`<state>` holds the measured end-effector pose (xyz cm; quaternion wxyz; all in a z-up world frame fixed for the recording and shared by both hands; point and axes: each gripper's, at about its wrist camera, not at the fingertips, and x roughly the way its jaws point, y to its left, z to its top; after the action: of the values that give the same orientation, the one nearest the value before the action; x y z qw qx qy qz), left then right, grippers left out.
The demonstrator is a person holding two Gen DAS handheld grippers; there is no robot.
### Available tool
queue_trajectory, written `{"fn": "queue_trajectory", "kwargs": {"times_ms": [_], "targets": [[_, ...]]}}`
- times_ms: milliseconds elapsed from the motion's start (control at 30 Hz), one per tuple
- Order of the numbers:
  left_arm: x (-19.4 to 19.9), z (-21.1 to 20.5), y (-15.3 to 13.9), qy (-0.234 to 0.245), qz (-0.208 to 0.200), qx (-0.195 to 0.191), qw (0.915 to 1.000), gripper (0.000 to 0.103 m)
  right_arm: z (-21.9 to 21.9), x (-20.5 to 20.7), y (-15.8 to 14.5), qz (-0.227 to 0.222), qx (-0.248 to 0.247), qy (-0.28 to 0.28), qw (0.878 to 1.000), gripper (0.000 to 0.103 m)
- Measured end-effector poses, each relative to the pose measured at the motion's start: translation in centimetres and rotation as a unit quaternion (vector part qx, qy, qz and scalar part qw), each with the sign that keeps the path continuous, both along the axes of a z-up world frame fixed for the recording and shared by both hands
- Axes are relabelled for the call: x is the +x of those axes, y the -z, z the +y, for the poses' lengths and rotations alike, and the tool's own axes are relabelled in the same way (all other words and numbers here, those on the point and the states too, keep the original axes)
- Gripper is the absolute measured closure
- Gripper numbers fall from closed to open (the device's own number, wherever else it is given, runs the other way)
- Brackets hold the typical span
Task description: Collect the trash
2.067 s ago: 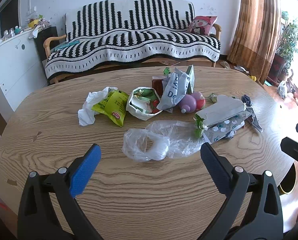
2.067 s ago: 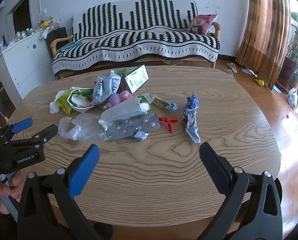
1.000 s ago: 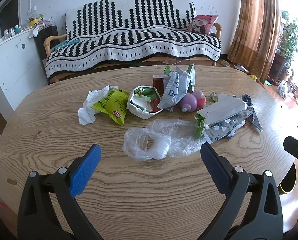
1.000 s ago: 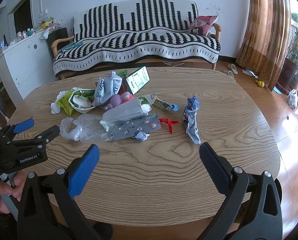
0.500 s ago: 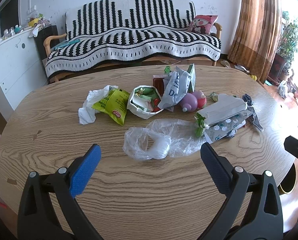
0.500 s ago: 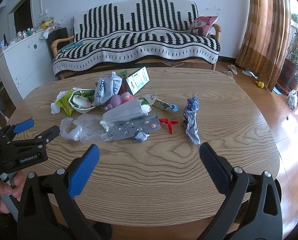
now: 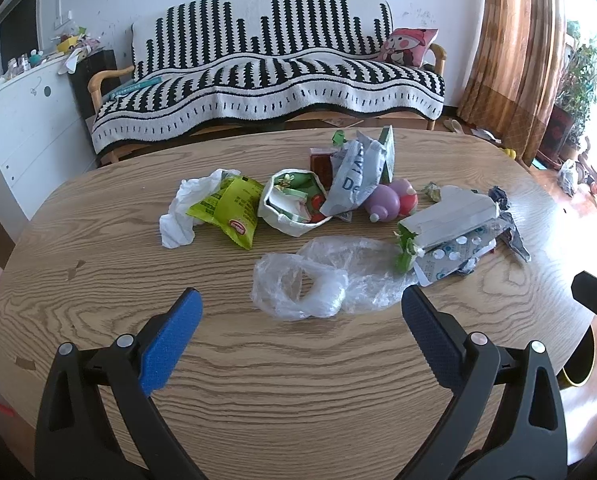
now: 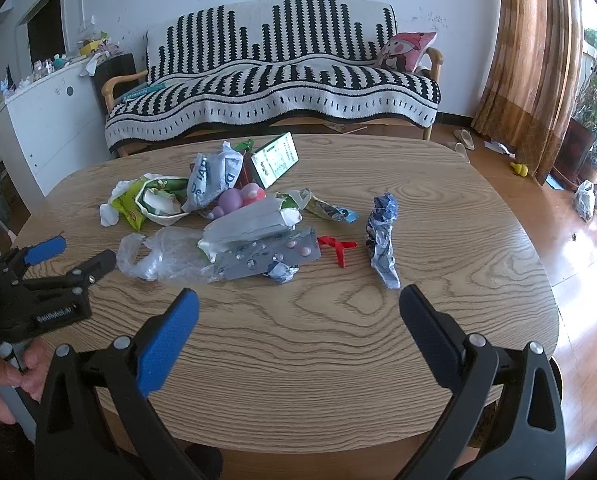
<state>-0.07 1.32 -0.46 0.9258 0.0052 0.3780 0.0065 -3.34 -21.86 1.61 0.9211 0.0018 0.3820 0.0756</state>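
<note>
Trash scattered across the middle of an oval wooden desk (image 7: 298,380), both tools hovering above its near edge, apart from every item. Left tool (image 7: 300,316) spread wide and holding nothing, pointed at a crumpled clear plastic bag (image 7: 318,276) lying just ahead of its blue pads. Right tool (image 8: 298,312) likewise spread wide and holding nothing, above bare wood near a crushed blue and silver wrapper (image 8: 382,236). Visible only from the right wrist: a red ribbon scrap (image 8: 336,248) between that wrapper and a grey blister sheet of pills (image 8: 270,258), plus the green printed face of a small carton (image 8: 276,158) standing tilted at the back of the pile. Clearer from the left wrist: a white tissue (image 7: 180,216) touching a yellow-green snack packet (image 7: 228,208) at the pile's left end. Just beside the packet, a white paper bowl (image 7: 294,202) tipped on its side, with crumpled paper and something red inside. Further right, a grey plastic pouch (image 7: 354,178) leaning over a purple and pink toy (image 7: 388,200), then a folded grey paper bag (image 7: 446,216) resting on the blister sheet. Behind the desk, a sofa (image 7: 266,80) under a black and white striped cover.
</note>
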Motion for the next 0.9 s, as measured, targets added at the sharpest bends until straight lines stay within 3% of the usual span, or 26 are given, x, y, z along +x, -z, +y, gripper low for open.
{"fn": "queue_trajectory", "kwargs": {"times_ms": [333,500,633,900], "targets": [[0.8,4.4,2.6,0.012,0.038,0.032,0.9987,0.006,-4.0,1.7,1.4,0.02,-0.004,0.033,0.999,0.006],[2.0,5.8,3.8,0.045,0.067,-0.027,0.9964,0.006,-6.4,3.0,2.8,0.038,-0.004,0.051,0.998,0.006],[4.3,3.6,4.3,0.072,0.079,-0.045,0.9933,0.006,-7.4,5.0,4.2,0.058,0.003,0.058,0.997,0.006],[6.9,-0.8,6.1,0.101,0.098,-0.01,0.99,0.006,-9.1,9.7,7.1,0.076,-0.003,0.08,0.994,0.006]]}}
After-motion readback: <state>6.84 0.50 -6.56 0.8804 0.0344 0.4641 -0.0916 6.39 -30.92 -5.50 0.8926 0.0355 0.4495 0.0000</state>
